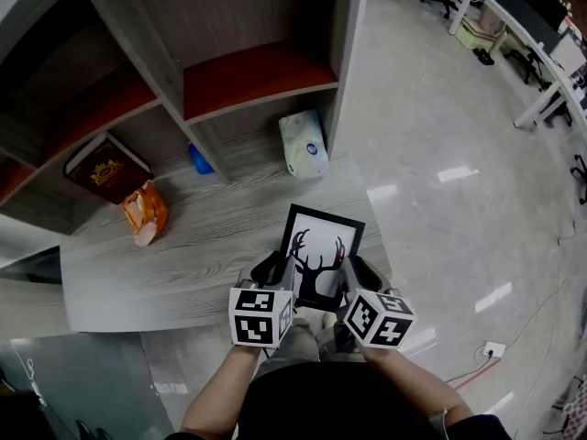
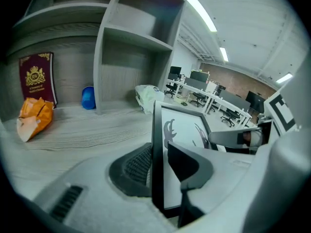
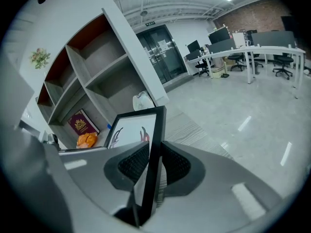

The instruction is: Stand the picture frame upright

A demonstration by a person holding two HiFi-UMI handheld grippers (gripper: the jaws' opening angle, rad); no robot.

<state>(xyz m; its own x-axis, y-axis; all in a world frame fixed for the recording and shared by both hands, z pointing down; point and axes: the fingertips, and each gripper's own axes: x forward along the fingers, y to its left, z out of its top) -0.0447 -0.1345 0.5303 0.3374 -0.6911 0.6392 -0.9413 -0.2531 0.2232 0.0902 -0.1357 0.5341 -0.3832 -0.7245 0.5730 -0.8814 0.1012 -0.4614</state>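
A black picture frame with a deer silhouette on white is held tilted over the front edge of the grey wooden table. My left gripper is shut on the frame's left edge and my right gripper on its right edge. In the left gripper view the frame stands edge-on between the pads of the left gripper. In the right gripper view the frame is likewise clamped on both sides by the dark ribbed pads of the right gripper.
A shelf unit rises behind the table. On the table lie a dark red book, an orange bag, a small blue object and a tissue pack. Glossy floor lies to the right, with office desks and chairs farther off.
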